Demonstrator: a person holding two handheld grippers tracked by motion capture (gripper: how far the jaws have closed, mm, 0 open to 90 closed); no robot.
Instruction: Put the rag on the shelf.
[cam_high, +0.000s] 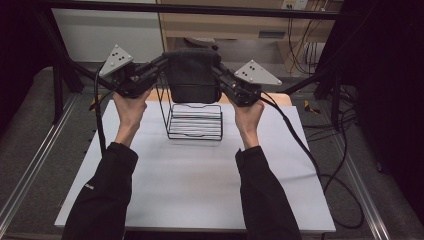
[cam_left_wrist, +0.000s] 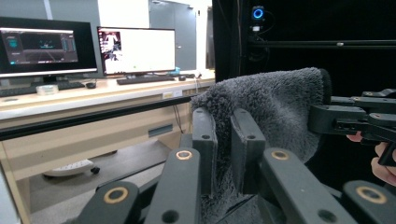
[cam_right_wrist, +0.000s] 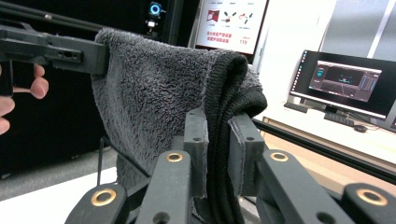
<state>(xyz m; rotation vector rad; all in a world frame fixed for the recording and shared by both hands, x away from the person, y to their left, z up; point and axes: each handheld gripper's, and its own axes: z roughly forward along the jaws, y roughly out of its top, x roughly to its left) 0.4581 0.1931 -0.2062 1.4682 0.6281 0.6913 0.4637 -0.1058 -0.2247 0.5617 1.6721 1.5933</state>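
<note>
Keep left tool (cam_high: 159, 64) & right tool (cam_high: 218, 67) clamped on towel (cam_high: 192, 75) corners (both level), lower over wire rack (cam_high: 195, 121).

Dim, even light from above in the high view: the white counter (cam_high: 200, 175) glows softly while the corners sink into near-black, and the wire rack (cam_high: 195, 121) throws only a faint shadow. Both gripper views run sharper up close, the grey towel (cam_left_wrist: 275, 107) crisp in its fibres. The monitors (cam_left_wrist: 135, 49) behind blaze overexposed and slightly soft, with dark backdrops swallowing all detail
</note>
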